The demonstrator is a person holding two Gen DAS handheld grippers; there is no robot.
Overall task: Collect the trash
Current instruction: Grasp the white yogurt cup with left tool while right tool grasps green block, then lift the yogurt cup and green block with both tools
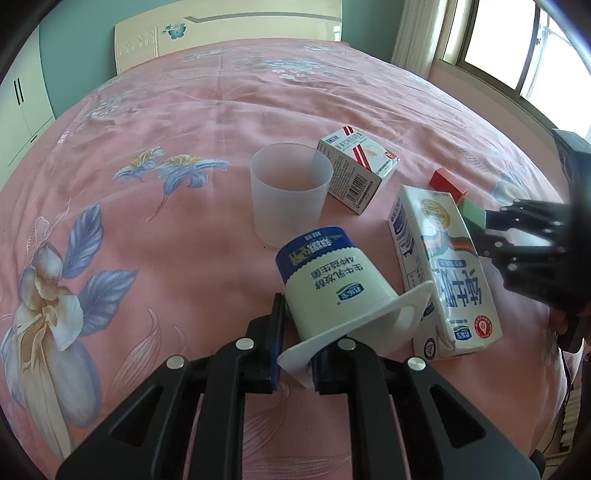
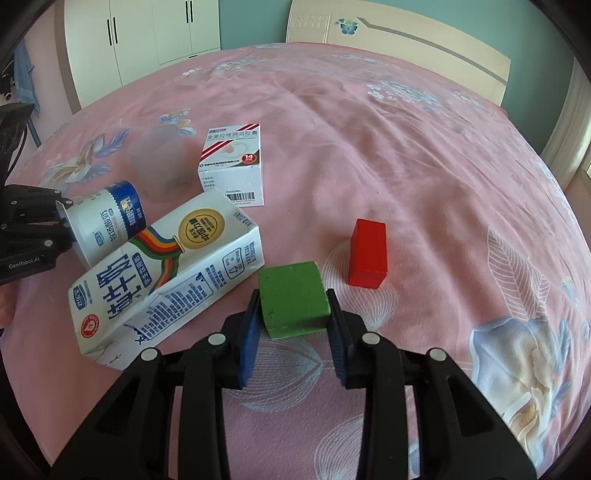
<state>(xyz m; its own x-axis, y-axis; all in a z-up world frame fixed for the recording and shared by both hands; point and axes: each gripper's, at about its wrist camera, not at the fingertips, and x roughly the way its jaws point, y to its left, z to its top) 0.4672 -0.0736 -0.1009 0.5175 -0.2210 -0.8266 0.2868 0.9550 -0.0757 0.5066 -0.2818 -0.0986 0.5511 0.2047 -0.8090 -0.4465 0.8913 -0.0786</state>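
My left gripper (image 1: 295,347) is shut on the rim of a white and blue yogurt cup (image 1: 332,288), which lies tilted with its open end toward me; it also shows in the right wrist view (image 2: 105,225). My right gripper (image 2: 293,325) is shut on a green block (image 2: 293,302), also seen in the left wrist view (image 1: 472,214). A white milk carton (image 2: 162,273) lies on its side between the two grippers (image 1: 439,273). A red block (image 2: 367,253) stands just right of the green one.
A translucent plastic cup (image 1: 288,192) stands upright on the pink floral bedspread (image 1: 147,258). A white medicine box (image 2: 232,166) lies behind it. A headboard (image 1: 221,33) is at the far end, a window (image 1: 517,40) at the right, a wardrobe (image 2: 147,33) at the left.
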